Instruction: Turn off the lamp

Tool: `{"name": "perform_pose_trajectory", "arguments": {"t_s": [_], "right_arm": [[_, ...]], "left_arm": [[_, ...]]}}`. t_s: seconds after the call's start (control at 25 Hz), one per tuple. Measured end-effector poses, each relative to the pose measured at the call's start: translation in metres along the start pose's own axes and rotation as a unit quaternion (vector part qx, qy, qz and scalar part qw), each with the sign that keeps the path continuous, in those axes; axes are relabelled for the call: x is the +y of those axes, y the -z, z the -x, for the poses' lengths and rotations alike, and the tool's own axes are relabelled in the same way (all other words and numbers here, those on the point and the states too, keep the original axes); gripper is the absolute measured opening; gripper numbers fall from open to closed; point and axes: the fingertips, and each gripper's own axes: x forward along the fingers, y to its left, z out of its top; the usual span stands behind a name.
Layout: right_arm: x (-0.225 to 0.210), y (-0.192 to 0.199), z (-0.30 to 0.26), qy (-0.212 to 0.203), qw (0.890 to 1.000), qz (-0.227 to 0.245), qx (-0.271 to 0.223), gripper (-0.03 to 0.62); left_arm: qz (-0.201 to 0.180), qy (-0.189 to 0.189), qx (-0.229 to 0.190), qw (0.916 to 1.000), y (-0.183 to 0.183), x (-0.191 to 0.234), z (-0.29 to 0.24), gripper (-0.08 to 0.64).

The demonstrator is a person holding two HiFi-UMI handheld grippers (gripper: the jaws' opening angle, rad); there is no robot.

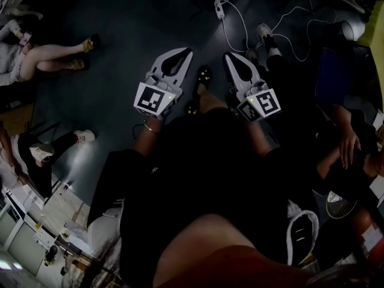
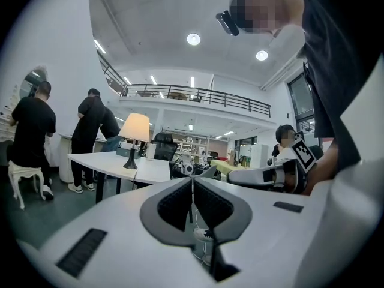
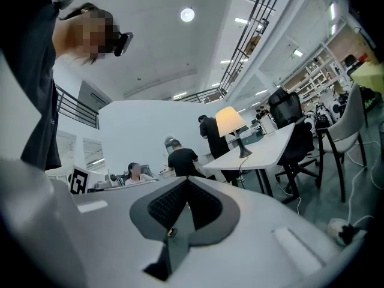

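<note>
The lamp (image 2: 135,128) has a lit cream shade and a black stem, and it stands on a white table (image 2: 114,162) some way ahead at the left of the left gripper view. In the right gripper view the lamp (image 3: 230,122) stands on the same table (image 3: 264,149), right of centre. My left gripper (image 2: 193,179) is shut with nothing between its jaws, and so is my right gripper (image 3: 187,180). Seen from the head, the left gripper (image 1: 185,54) and the right gripper (image 1: 230,57) are held side by side over the dark floor. Both are far from the lamp.
Two people (image 2: 31,125) stand by the table's far left end. A black office chair (image 3: 289,110) and a white chair (image 3: 354,128) stand at the table. White cables and a power strip (image 1: 219,8) lie on the floor ahead. Seated people's legs (image 1: 57,56) are around me.
</note>
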Motion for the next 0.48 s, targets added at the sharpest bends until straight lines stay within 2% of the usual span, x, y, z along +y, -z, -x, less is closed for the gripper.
{"name": "perform_pose_trajectory", "arguments": {"t_s": [0.24,0.48], "right_arm": [[-0.033,-0.008,-0.029,0.006,1.0,-0.002,0.008,0.002],[-0.061,-0.016,-0.062,-0.013,1.0,-0.003,0.018,0.002]], "left_arm": [[-0.003,0.005,0.009,0.9999,-0.005,0.025,-0.038,0.011],[0.001,-0.026,0.026,0.9993,0.0,0.056,-0.055,0.011]]}}
